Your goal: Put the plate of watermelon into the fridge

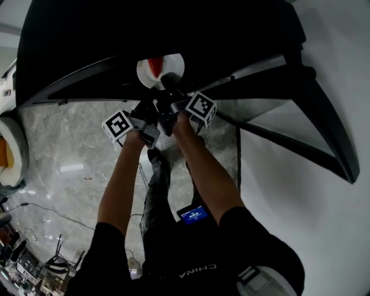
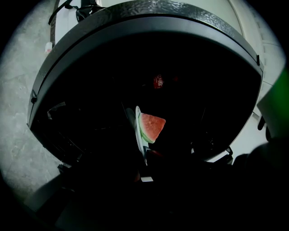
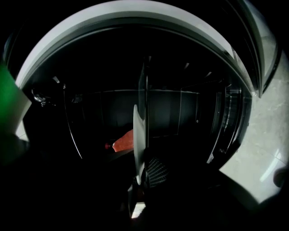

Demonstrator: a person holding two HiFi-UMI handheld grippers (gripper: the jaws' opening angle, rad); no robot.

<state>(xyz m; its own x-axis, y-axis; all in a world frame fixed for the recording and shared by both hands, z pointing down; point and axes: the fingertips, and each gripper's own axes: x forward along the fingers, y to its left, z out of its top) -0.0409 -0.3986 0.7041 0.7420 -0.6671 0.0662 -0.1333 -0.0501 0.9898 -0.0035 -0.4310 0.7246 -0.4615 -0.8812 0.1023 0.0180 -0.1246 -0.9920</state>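
Nearest to us, at the centre of the head view, the left gripper (image 1: 147,113) and the right gripper (image 1: 176,104) are each closed narrowly on the rim of the plate (image 1: 175,62). The plate sits at upper centre with the watermelon (image 1: 154,66) wedge on it. Beyond it the fridge (image 2: 149,9) stands open and dark, so we judge the carry done as far as the opening, with insertion, setting down on a shelf (image 3: 171,92) and release left to do.

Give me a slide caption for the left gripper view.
Left gripper pinches a white plate, seen edge-on, bearing a watermelon wedge, before the dark open fridge.
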